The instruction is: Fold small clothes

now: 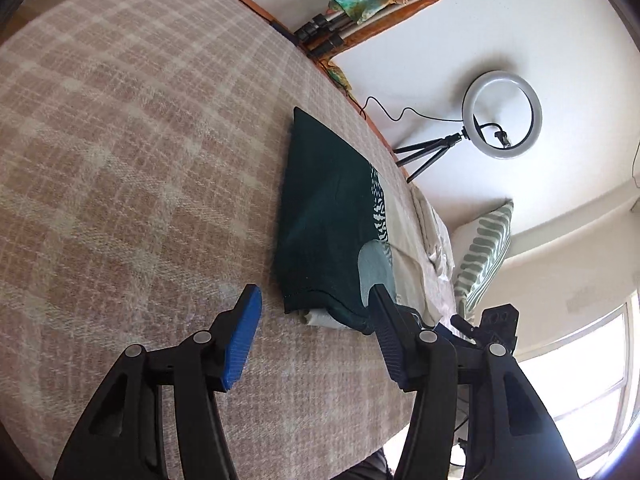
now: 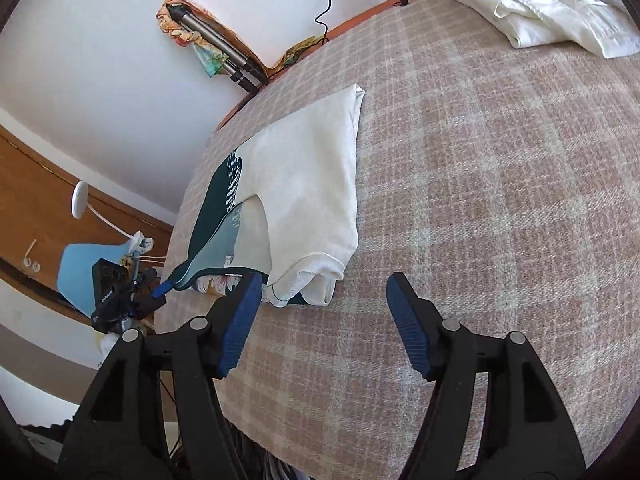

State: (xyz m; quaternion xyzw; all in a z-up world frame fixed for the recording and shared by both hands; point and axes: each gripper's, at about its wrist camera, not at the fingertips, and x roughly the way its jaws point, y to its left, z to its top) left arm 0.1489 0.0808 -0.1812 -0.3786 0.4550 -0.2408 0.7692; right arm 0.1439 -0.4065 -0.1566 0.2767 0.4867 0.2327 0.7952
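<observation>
Left wrist view: filled mostly by a pink-and-cream checked woven blanket (image 1: 120, 160) over a bed, white wall behind from 12 to 3 o'clock. Near centre, a folded small garment, dark green on one half and cream on the other with a pale teal and white leaf print (image 1: 320, 232), flat on the blanket. At 2 o'clock, a white ring light on a black tripod (image 1: 502, 114); at 1 o'clock, folded grey tripods with a patterned cloth (image 1: 360, 8); at 4 o'clock, a green-striped cushion (image 1: 486, 248).

At 6 o'clock, left gripper (image 1: 316, 336), black arms with blue ribbed pads, jaws apart and empty; one finger's tip overlapping the garment's near hem, contact unclear.

Right wrist view: same garment (image 2: 312, 184) at 10 o'clock of centre, cream side nearest; crumpled white fabric (image 2: 552, 8) at 1 o'clock, well apart. Brown wooden panel (image 2: 32, 208) at 9 o'clock. Right gripper (image 2: 320, 322) at 6 o'clock, jaws wide, nothing between, one pad just beside the hem. Writing on the other gripper's body too small to read.
</observation>
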